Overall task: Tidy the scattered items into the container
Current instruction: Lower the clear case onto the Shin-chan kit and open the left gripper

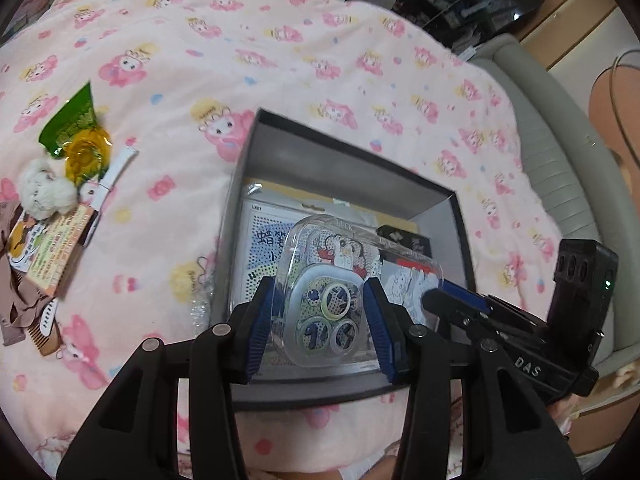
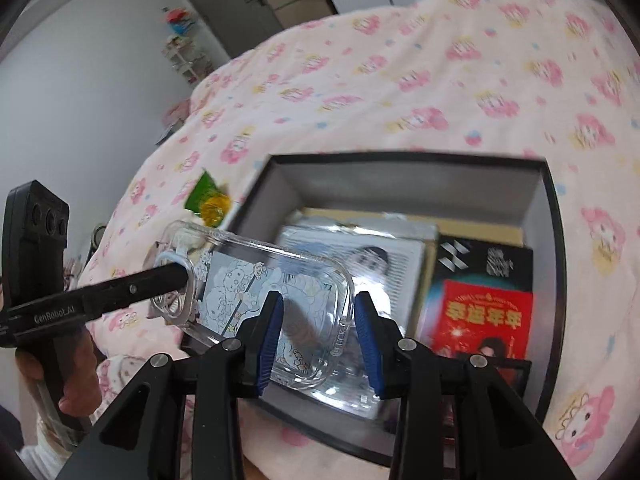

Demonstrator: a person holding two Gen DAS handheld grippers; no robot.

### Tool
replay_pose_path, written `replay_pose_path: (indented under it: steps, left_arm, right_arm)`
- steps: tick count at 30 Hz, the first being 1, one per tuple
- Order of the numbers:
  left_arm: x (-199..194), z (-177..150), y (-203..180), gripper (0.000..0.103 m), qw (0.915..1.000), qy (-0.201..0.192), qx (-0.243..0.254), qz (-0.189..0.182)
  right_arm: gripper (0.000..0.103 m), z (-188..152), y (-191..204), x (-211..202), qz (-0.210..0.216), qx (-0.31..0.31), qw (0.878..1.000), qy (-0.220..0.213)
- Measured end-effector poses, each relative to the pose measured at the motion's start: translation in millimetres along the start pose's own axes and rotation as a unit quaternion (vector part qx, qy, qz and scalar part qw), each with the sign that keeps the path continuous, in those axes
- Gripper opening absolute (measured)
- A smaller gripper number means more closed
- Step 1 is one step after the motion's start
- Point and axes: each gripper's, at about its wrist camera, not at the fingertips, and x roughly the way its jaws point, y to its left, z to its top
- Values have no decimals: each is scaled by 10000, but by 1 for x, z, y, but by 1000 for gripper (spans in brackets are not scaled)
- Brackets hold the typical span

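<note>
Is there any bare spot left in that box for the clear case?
Little bare floor shows. Packets fill the box: a red card and black packet right, sheets left. The phone case must lie on top. Free blanket lies between box and toy pile.

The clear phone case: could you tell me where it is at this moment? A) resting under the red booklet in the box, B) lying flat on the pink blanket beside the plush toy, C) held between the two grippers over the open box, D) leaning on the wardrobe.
C: the clear phone case hangs above the open box, its camera end between the left gripper fingers and its other end between the right gripper fingers.
</note>
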Motion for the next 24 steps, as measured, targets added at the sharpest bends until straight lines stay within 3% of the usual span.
replay_pose_path:
  steps: [7,15,18,21,24]
  left_arm:
    - [38,-7,-7,49,9990,437,21,114]
    - [64,0,-13,50,9936,974,186,532]
    - [70,-2,-20,52,9893,1085,412,883]
    - [80,0,-31,54,9792,1338,788,1302]
    - [71,7,-31,55,9787,1161,791,1499]
  right_arm:
    - [34,-10,-27,14,-178,258,9990,316]
    - [34,-13,-36,39,-469,60,9968,644]
    - [34,-15,-33,46,-605,-84,9954,742]
    - [34,-17,-32,54,-672,-178,9937,884]
    - [34,-17,-39,54,-605,-44,9934,971]
